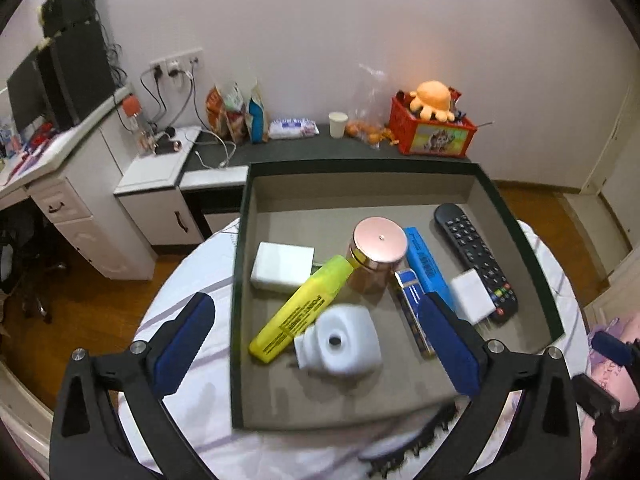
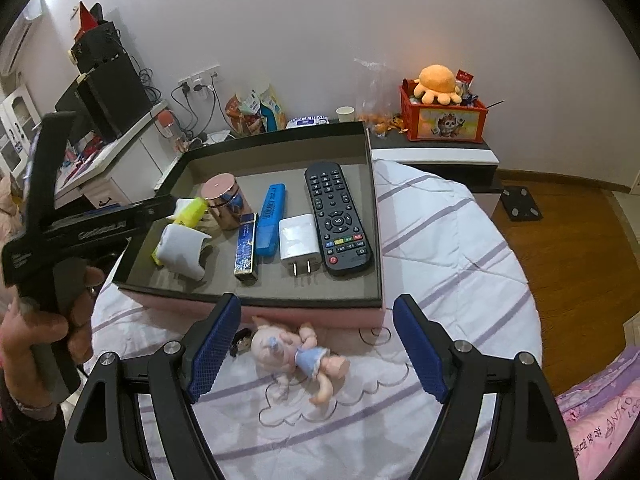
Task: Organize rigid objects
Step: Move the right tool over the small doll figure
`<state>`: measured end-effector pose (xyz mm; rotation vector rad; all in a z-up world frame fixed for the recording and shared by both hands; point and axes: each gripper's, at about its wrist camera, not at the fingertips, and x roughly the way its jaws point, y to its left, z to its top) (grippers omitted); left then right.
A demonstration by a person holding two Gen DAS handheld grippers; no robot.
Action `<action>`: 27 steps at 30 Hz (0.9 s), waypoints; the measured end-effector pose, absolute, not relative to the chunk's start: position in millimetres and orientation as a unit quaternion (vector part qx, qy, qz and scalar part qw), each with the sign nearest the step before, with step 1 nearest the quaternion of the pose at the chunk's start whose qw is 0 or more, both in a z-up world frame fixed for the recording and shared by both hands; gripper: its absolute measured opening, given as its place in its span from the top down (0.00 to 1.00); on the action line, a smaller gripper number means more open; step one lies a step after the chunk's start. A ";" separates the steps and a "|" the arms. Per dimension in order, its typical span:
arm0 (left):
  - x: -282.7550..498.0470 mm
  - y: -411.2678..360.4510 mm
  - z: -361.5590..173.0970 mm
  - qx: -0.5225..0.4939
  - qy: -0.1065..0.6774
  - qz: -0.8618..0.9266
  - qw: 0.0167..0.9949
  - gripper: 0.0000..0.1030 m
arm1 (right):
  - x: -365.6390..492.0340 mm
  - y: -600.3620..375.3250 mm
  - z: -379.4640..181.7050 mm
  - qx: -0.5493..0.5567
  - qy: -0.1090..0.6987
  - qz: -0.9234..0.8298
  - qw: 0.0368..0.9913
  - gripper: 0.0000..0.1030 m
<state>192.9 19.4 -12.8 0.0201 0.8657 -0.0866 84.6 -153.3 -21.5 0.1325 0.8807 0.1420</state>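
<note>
A dark shallow box (image 1: 239, 280) on the white striped cover holds a black remote (image 1: 476, 260), a white charger (image 1: 472, 296), a blue case (image 1: 426, 264), a rose-gold jar (image 1: 378, 252), a yellow highlighter (image 1: 300, 308), a white block (image 1: 282, 266) and a white plastic piece with a hole (image 1: 340, 344). My left gripper (image 1: 318, 304) is open wide over the box, and the blurred white piece lies below its fingers, untouched. My right gripper (image 2: 317, 308) is open over a small doll (image 2: 296, 354) lying on the cover in front of the box (image 2: 256, 300).
A blurred dark hairbrush (image 1: 408, 440) lies on the cover near the box's front edge. A hand (image 2: 48, 320) holds the left gripper's handle at the left. Behind stand a low cabinet with a red crate (image 2: 444, 120), snack bags and a desk. Wood floor surrounds the cover.
</note>
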 end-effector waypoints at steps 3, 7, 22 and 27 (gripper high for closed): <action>170.0 21.0 -8.0 0.008 0.410 -0.039 0.911 0.00 | 73.2 -156.8 -18.3 0.063 0.422 0.062 0.902 0.23; 137.2 19.6 -10.5 0.005 0.414 -0.041 0.909 0.00 | 59.2 -159.2 -18.5 0.062 0.421 0.059 0.903 0.23; 71.1 10.1 -45.8 0.000 0.447 -0.039 0.893 0.00 | 36.8 -144.7 -44.8 0.052 0.440 0.082 0.893 0.23; 67.3 11.9 -63.1 -0.003 0.468 -0.036 0.883 0.00 | 46.5 -139.9 -65.3 0.042 0.459 0.084 0.884 0.23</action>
